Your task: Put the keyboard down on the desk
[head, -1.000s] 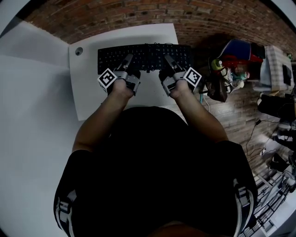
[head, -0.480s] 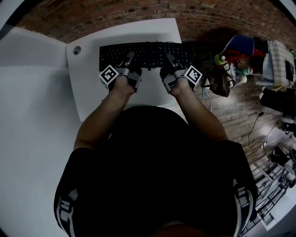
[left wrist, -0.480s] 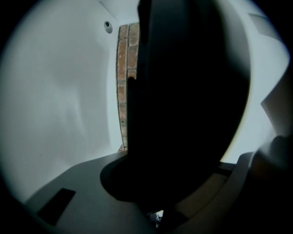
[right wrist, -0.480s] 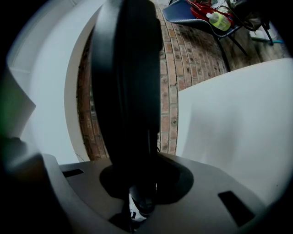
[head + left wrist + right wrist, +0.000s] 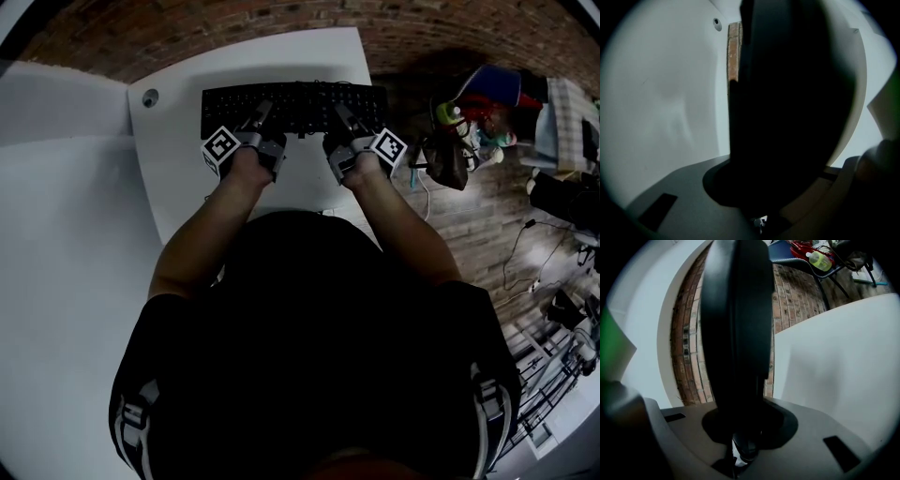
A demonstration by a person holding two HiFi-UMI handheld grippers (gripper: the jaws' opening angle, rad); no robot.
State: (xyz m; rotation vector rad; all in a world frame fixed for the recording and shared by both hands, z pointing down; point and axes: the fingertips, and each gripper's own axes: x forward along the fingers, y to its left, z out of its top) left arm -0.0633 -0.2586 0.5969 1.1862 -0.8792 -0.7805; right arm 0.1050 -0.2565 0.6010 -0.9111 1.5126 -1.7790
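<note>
The keyboard [image 5: 787,93] blocks much of both gripper views

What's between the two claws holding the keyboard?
In the head view, only the middle of the keyboard and bare desk lie between the left gripper and right gripper.

- Black keyboard [image 5: 293,108] across the far part of a white desk [image 5: 178,187], long side running left to right; resting on it or just above it, impossible to tell.
- Left gripper [image 5: 260,112] at the keyboard's near edge, left of middle; right gripper [image 5: 343,114] at the same edge, right of middle.
- Bare forearms [image 5: 202,234] and a dark shirt [image 5: 309,347] below the grippers.
- Small round hole [image 5: 149,97] in the desk, left of the keyboard.
- Brick [image 5: 234,28] beyond the desk.
- Green bottle [image 5: 443,114] and dark bag [image 5: 448,161] off to the right, over a wood floor [image 5: 478,234].
</note>
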